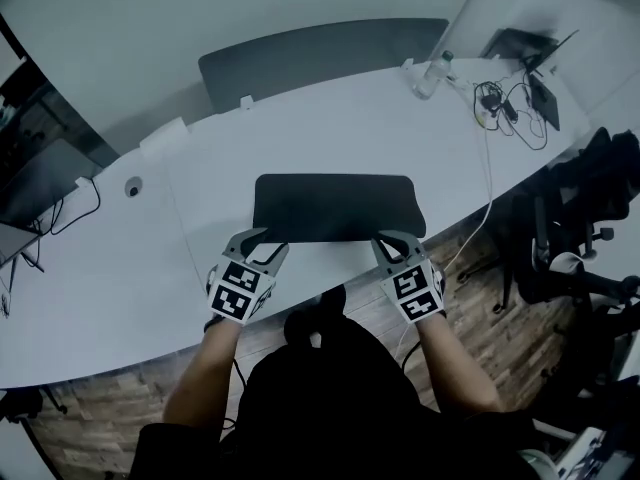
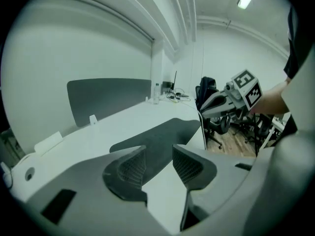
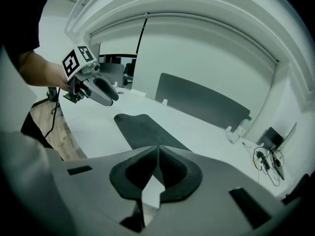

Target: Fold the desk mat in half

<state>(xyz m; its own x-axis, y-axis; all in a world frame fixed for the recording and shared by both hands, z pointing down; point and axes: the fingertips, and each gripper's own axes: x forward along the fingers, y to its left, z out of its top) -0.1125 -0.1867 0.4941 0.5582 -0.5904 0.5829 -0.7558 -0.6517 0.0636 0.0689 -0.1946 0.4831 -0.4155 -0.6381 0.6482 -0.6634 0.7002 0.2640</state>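
Left gripper [image 1: 262, 245] and right gripper [image 1: 392, 242] hover in the head view at the near corners of the desk mat [image 1: 335, 206], which lies flat by the desk's [image 1: 300, 128] near edge.

Left gripper view: jaws apart, empty, mat ahead.

Right gripper view: jaws together on nothing. I'd reopen it, pinch both corners evenly, then carry them across to the mat's far edge.

The head camera sits above the near edge and faces steeply down, covering the tabletop [image 1: 330, 128], the left claw [image 1: 264, 242] and the right claw [image 1: 394, 240]. Each claw camera rides close behind its own jaws, facing low toward the far side and angled inward onto the opposite claw. All three views share the desk mat [image 1: 335, 206].
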